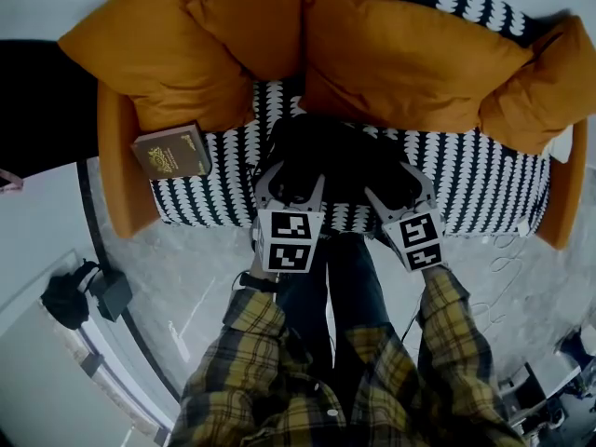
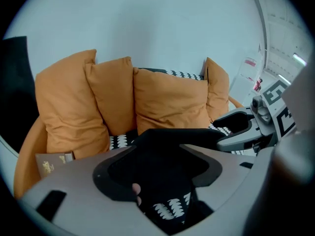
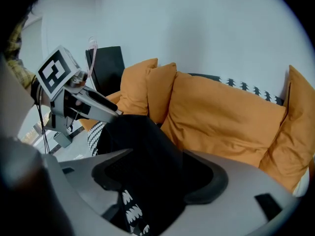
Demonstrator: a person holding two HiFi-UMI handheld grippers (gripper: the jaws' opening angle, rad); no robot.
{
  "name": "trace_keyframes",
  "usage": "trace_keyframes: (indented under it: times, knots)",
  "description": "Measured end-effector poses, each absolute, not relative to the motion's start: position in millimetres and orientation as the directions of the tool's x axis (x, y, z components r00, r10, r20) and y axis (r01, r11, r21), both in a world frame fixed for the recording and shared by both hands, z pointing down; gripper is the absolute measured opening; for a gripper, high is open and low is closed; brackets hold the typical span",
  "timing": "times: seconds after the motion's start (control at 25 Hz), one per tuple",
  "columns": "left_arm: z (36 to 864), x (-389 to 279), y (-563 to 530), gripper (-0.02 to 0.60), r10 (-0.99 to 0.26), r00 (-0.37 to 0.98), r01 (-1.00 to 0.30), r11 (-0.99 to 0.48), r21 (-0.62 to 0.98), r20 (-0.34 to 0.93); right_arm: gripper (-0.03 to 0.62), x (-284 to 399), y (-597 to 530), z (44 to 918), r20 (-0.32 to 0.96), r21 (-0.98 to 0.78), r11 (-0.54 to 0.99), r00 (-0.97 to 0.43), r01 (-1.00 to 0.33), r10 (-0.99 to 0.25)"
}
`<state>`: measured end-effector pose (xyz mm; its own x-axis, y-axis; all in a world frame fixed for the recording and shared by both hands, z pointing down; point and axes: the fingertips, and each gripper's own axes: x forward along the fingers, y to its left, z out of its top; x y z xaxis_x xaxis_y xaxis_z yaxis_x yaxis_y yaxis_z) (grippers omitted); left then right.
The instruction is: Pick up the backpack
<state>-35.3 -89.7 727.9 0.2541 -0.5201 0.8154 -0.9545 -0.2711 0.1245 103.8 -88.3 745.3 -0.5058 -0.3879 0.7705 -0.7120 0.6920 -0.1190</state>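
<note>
Just above the middle of the head view, the left gripper (image 1: 296, 182) and the right gripper (image 1: 402, 189) reached side by side into a black backpack (image 1: 340, 152) that lay on the seat. Each gripper's own view showed its jaws spread wide, with the dark fabric between them. The backpack's outline was lost in shadow, and the grippers covered its near edge, so straps and handle could not be made out. Around it stretched the sofa (image 1: 484, 189), black with white scallops, its back mostly hidden behind four orange cushions (image 1: 410, 59). A brown book (image 1: 172, 150) sat at the seat's left end. Plaid sleeves (image 1: 447, 343) filled the lower frame. A dark bundle (image 1: 70, 296) on the floor at lower left was too dim to identify.
</note>
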Motion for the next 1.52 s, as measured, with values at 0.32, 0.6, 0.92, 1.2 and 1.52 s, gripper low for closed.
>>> trace_keyframes:
  times: [0.32,0.6,0.92,1.2,1.52]
  knots:
    - [742,-68,-91,0.305,-0.504,0.168,-0.964,-0.263,0.034,0.847,0.328,115,-92,754,0.797,-0.111,0.654,-0.460,-0.748,-0.391]
    - [766,-81,-82,0.314,-0.448,0.154,-0.959,-0.284,0.023,0.881,0.328,125,-91,767,0.817,-0.116,0.631,-0.435,-0.767,-0.378]
    - [796,-91,-75,0.318,-0.389,0.154,-0.956,-0.291,0.038,0.908,0.333,135,-93,788,0.840,-0.120,0.623,-0.413,-0.773,-0.351]
    - [819,-91,-75,0.318,-0.355,0.177,-0.959,-0.273,0.080,0.918,0.331,135,-93,812,0.856,-0.147,0.607,-0.408,-0.781,-0.318]
    - [832,-84,-77,0.316,-0.317,0.214,-0.940,-0.323,0.107,0.924,0.331,132,-96,827,0.861,-0.163,0.604,-0.412,-0.780,-0.300]
